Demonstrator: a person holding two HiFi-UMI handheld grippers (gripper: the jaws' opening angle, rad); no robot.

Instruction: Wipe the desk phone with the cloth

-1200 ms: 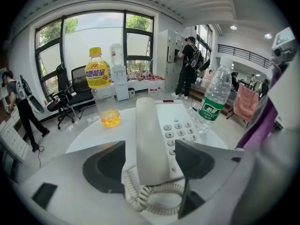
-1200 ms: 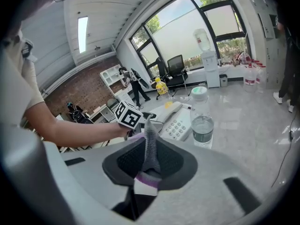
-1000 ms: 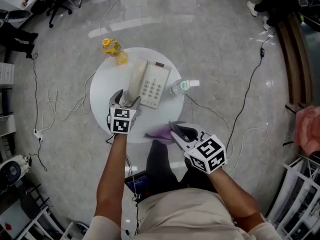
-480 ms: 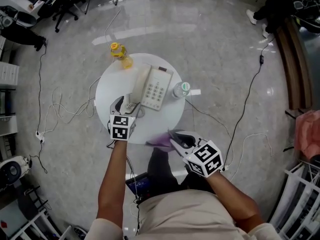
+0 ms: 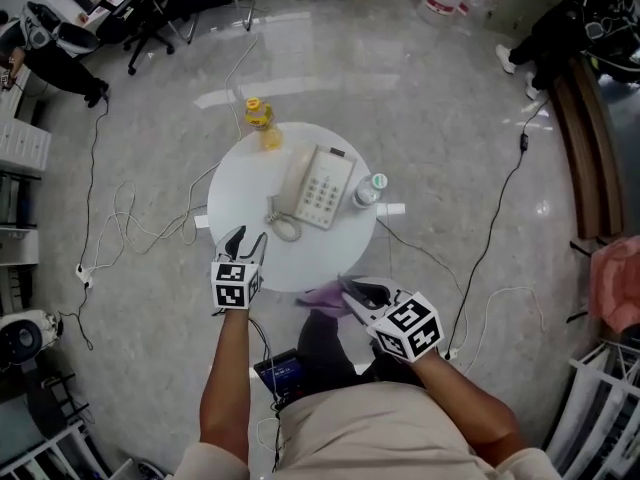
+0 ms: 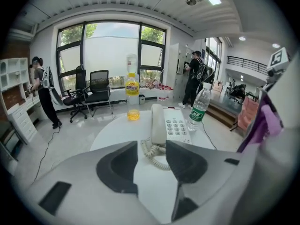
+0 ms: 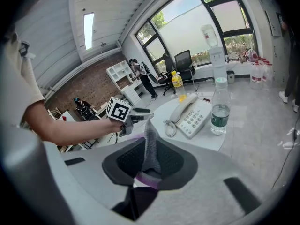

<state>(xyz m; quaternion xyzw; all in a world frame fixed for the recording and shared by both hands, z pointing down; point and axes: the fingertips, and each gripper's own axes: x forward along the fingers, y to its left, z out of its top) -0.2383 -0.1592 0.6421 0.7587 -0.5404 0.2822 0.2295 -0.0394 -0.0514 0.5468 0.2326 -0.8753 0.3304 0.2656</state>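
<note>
Left tool point(image 5: 246, 238): open, jaws part-spread and just now closing in, nothing pinched between them. Hovers above the near-left part of the round white worktop point(image 5: 238, 183), tips aimed at the cream push-button desk phone point(image 5: 322, 190) and clear of it. Seen along its own jaws, frames the phone's white coiled cord point(image 5: 283, 227) in the gap, beyond the tips and untouched.

Right tool point(image 5: 346, 288): clamped on a purple cloth point(image 5: 322, 294), pads pressed on a fold that stands up between them, with a limp end spilling out in front. Held just off the worktop's near rim, to the right of the left tool and well short of the phone. Hard to say from above whether the cloth's loose end brushes the rim or hangs free of it.

Phone: flat near the middle of the worktop, slightly angled, handset in its cradle on the left side, keypad to the right, cord looped on the surface at its near-left corner. Not yet touched by the cloth or by either tool.

Behind the phone, at the far rim, a yellow-capped plastic bottle of yellow liquid point(image 5: 262, 120), upright. Just beside the phone's right edge, a clear water bottle with a green cap point(image 5: 369, 189), also upright. Around the worktop, pale grey glossy floor point(image 5: 450, 98) strewn with thin cables point(image 5: 125, 230).
</note>
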